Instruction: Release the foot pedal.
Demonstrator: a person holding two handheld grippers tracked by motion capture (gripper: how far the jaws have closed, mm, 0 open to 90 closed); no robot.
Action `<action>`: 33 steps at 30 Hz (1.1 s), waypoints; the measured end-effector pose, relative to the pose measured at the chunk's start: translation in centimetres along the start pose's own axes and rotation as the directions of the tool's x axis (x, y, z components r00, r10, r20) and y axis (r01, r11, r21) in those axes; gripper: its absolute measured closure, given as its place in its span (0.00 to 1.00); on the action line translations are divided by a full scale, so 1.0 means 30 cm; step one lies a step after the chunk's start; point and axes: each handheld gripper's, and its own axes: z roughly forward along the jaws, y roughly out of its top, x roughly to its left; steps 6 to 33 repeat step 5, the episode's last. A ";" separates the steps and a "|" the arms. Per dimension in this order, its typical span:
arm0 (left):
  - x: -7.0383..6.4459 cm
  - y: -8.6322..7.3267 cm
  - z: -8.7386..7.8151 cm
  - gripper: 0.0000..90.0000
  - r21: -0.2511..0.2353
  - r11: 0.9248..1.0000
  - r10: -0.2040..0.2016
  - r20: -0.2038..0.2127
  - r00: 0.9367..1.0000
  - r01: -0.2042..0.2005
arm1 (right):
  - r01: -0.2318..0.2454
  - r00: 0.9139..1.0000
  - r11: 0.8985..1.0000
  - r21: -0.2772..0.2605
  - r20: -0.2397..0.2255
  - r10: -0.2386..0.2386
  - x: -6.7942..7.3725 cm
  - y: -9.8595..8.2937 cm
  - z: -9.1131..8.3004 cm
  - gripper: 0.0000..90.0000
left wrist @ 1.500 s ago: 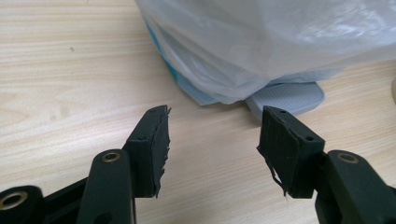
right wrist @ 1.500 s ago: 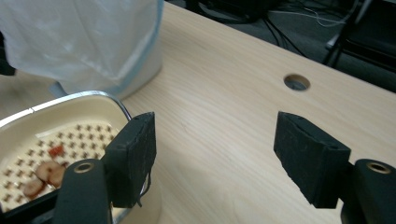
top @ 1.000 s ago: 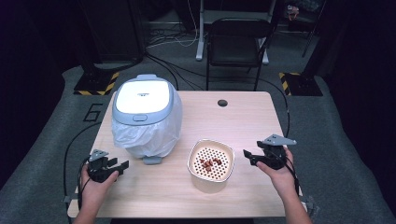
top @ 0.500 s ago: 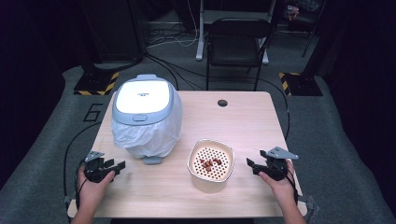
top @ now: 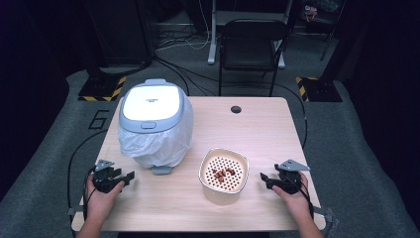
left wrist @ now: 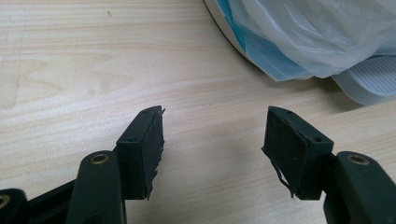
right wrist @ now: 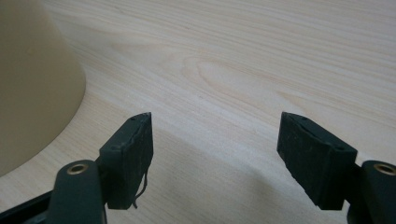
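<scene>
1. The wooden table [top: 267, 129] has a white rice cooker [top: 153, 121] on its left half, lid shut, with a clear plastic bag [top: 163, 144] wrapped round the body.
2. A cream bowl [top: 224, 176] with a perforated insert sits near the front middle, just right of the cooker. A few small reddish-brown bits [top: 223, 173] lie on the insert.
3. The left gripper [top: 126, 177] is held low at the front left corner, close to the cooker's base but not touching it. In the left gripper view its jaws are spread wide with nothing but bare wood between them, and the bagged cooker sits up ahead to the right.
4. The right gripper [top: 264, 180] is at the front right, near the bowl but apart from it. In the right gripper view its jaws are also wide apart and holding nothing, with the bowl's cream wall at the left edge.
5. There's a small dark hole [top: 236, 109] near the table's far edge, and a black chair [top: 250, 44] stands on the floor behind it.
</scene>
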 end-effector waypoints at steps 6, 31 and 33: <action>-0.011 0.000 0.007 0.41 0.004 0.999 0.034 -0.016 0.999 -0.034 | -0.005 1.000 1.000 0.020 0.000 0.005 0.000 -0.007 0.015 0.29; -0.011 0.000 0.007 0.41 0.004 0.999 0.034 -0.016 0.999 -0.034 | -0.005 1.000 1.000 0.020 0.000 0.005 0.000 -0.007 0.015 0.29; -0.011 0.000 0.007 0.41 0.004 0.999 0.034 -0.016 0.999 -0.034 | -0.005 1.000 1.000 0.020 0.000 0.005 0.000 -0.007 0.015 0.29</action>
